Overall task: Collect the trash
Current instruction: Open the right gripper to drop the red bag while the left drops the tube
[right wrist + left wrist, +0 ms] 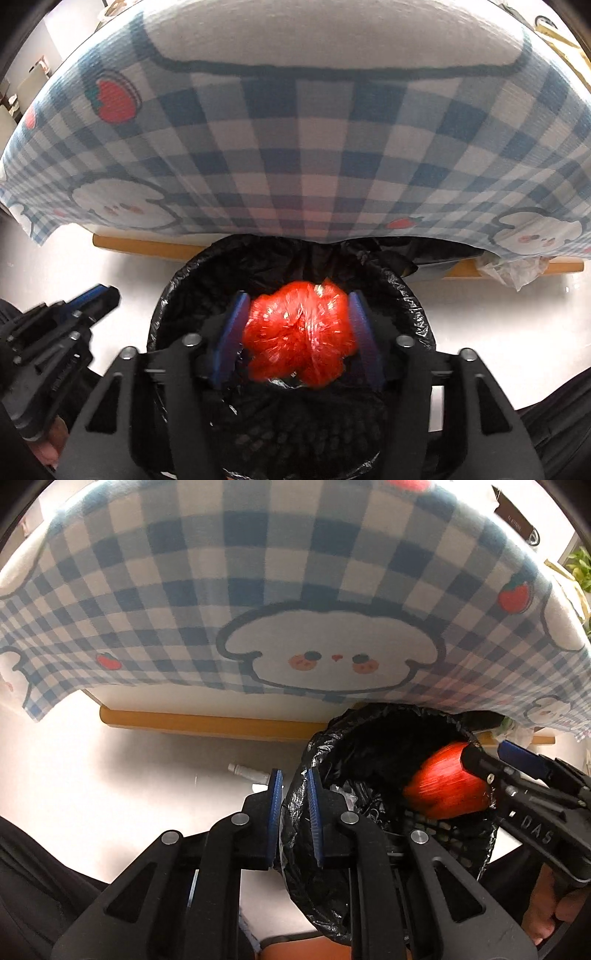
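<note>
A black mesh bin lined with a black trash bag (369, 738) stands on the pale floor below the table edge. My left gripper (295, 812) is shut on the bag's near rim. My right gripper (299, 332) is shut on a crumpled red plastic wad (299, 336) and holds it over the mouth of the bin (184, 295). The red wad also shows in the left wrist view (447, 790), with the right gripper (491, 771) reaching in from the right. The left gripper shows at the left of the right wrist view (103, 291).
A table with a blue-and-white checked cloth (258, 572) with bunny and strawberry prints hangs over the bin. A wooden table rail (207, 723) runs below it. A white bottle-like item (247, 771) lies on the floor. Crumpled clear plastic (513, 269) sits at the right.
</note>
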